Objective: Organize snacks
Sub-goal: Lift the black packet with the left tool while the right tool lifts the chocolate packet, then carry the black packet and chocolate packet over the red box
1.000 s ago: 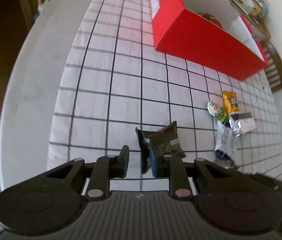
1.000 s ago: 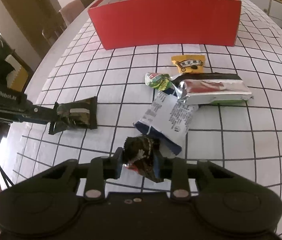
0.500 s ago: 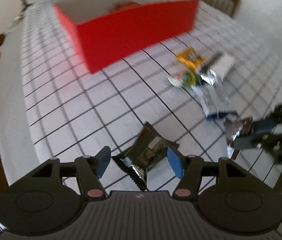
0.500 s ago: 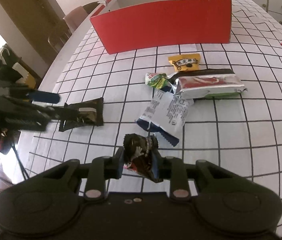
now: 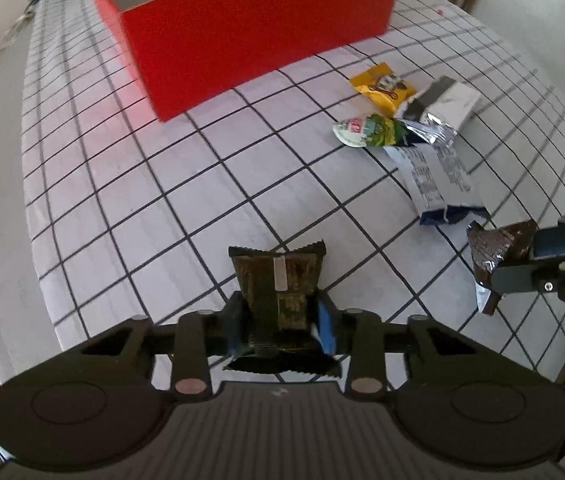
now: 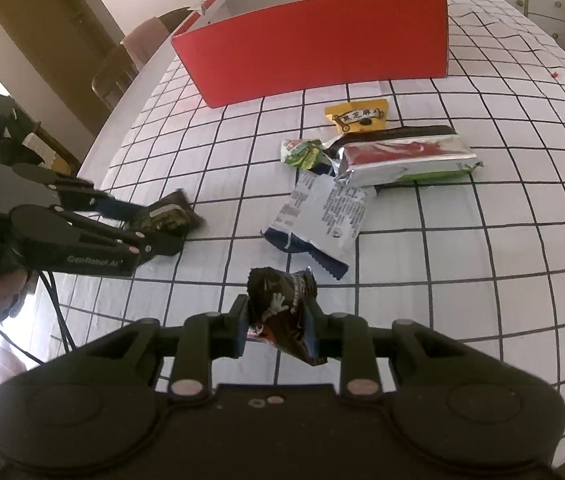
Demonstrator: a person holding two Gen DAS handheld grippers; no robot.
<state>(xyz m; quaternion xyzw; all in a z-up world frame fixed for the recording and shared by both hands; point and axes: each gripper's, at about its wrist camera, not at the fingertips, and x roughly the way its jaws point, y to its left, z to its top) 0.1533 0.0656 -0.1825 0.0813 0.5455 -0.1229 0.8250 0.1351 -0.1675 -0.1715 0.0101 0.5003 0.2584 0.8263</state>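
Left gripper (image 5: pixel 280 322) closing on brown packet (image 5: pixel 278 284); right gripper (image 6: pixel 278 330) clamps dark packet (image 6: pixel 282 304), both short of red box (image 6: pixel 322 44), presumably their destination.

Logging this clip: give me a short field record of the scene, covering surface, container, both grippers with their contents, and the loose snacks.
surface: checked tablecloth
container: red box, open top, far side
left gripper: jaws closing, dark brown snack packet between them
right gripper: shut on dark foil snack bag
loose snacks: yellow packet, green-and-white packet, silver foil pack, white-and-blue wrapper, bunched together between box and grippers
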